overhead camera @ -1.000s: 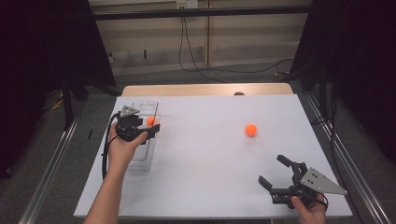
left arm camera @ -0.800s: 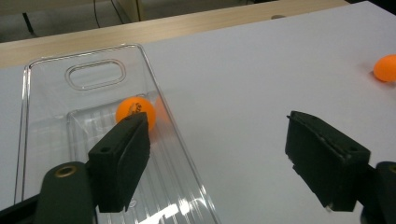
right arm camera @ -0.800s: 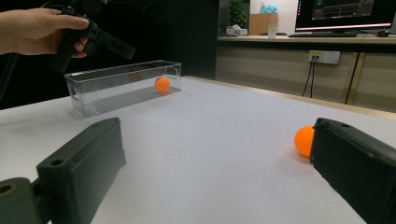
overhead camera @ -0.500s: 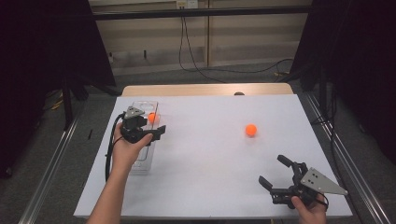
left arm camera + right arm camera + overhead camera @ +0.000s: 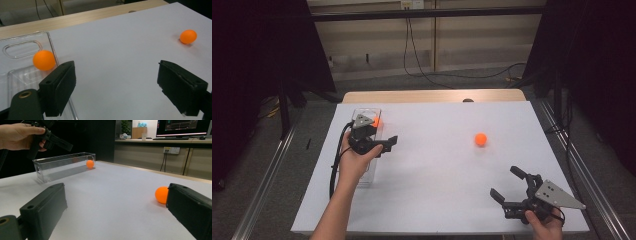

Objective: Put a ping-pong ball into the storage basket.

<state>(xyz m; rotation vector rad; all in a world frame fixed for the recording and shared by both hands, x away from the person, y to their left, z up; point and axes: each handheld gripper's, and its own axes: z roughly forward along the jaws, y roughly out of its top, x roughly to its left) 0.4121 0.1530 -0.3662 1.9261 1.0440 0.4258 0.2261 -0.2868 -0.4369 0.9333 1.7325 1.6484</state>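
Note:
An orange ball (image 5: 376, 121) lies at the far end of a clear plastic box (image 5: 362, 177) on the table's left side. My left gripper (image 5: 384, 142) hovers over the box's right edge. Its jaws have just been opening and are now open with nothing between them. In the left gripper view the boxed ball (image 5: 44, 60) sits left of the jaws, inside the box (image 5: 22, 47). A second orange ball (image 5: 481, 139) rests on the white table, right of centre. My right gripper (image 5: 503, 181) stands open at the front right, with that ball (image 5: 162, 194) ahead beside its right jaw.
A white sheet (image 5: 437, 165) covers the table, with a wooden strip (image 5: 432, 96) along the far edge. Metal rails run down both sides. The right gripper view shows the box (image 5: 57, 167), its ball (image 5: 90, 164) and the other hand's gripper (image 5: 53, 141) above it.
The left gripper has shifted a little to the right off the box and its jaws have widened. The ball in the box lies slightly farther back. The right gripper has kept still.

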